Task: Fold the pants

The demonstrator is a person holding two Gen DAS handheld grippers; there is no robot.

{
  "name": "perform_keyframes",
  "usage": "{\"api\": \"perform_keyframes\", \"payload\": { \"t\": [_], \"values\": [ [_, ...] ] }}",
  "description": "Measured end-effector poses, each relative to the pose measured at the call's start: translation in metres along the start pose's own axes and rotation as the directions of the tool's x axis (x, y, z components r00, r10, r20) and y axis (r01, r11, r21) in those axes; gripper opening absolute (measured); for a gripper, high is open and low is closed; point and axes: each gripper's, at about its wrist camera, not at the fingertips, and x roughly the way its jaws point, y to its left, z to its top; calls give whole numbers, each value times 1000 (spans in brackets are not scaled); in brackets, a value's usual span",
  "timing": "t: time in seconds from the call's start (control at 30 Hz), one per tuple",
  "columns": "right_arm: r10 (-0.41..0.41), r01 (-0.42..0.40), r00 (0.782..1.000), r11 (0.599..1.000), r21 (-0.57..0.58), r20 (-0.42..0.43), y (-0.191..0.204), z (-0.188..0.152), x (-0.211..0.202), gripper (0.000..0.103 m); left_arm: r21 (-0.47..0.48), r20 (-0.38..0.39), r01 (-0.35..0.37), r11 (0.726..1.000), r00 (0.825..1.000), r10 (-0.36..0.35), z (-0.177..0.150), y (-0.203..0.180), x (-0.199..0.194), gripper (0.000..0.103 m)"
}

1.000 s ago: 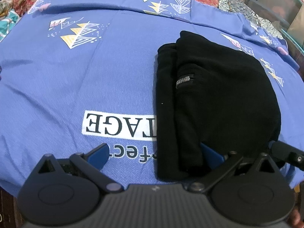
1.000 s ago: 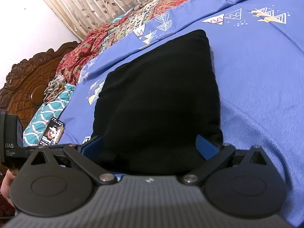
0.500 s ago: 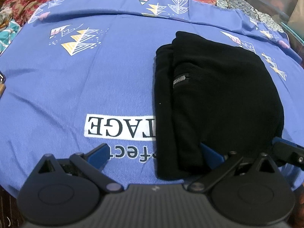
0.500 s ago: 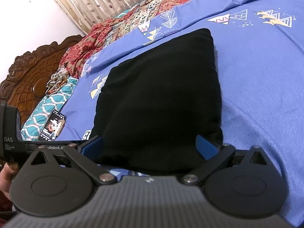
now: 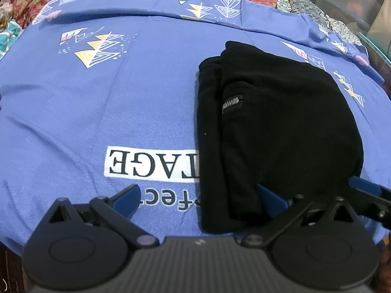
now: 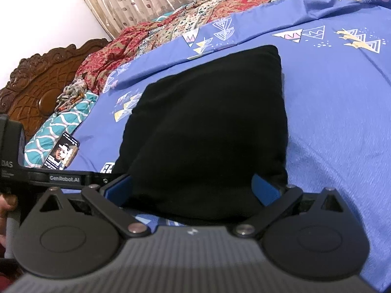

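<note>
Black pants (image 5: 273, 127) lie folded in a compact stack on the blue bedsheet (image 5: 97, 102), with a zipper showing on top. My left gripper (image 5: 198, 197) is open at the stack's near left corner; its right finger touches the fabric edge. In the right wrist view the pants (image 6: 207, 131) fill the middle, and my right gripper (image 6: 191, 188) is open with the near edge of the stack between its blue fingers. The right gripper also shows in the left wrist view (image 5: 366, 190) at the stack's right side.
A phone (image 6: 61, 153) lies on the sheet by a teal patterned pillow (image 6: 56, 127). A red patterned blanket (image 6: 171, 31) and carved wooden headboard (image 6: 41, 78) lie beyond. Plastic bins (image 5: 361, 7) stand off the bed's far right.
Both grippers have drawn back slightly from the stack and stay open. The pants have not moved.
</note>
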Motion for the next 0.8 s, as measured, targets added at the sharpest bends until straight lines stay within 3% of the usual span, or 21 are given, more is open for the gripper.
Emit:
{"api": "perform_keyframes", "payload": {
  "t": [0.23,0.47,0.6,0.8],
  "values": [
    [21,-28,995,998,62,102,-14,14,-25,103,-12,16,53,999,998,-53,5,10,-12,103],
    [-87,62,983,986,156,159,-52,27,-39,103,-67,105,214,975,973,-206,29,37,-37,103],
    [-93,58,982,977,203,167,-71,40,-35,103,-96,75,269,959,962,-262,52,40,-16,103],
    [-50,26,991,981,191,122,-85,64,-8,92,-167,-23,325,931,943,-333,75,31,37,103]
  ]
}}
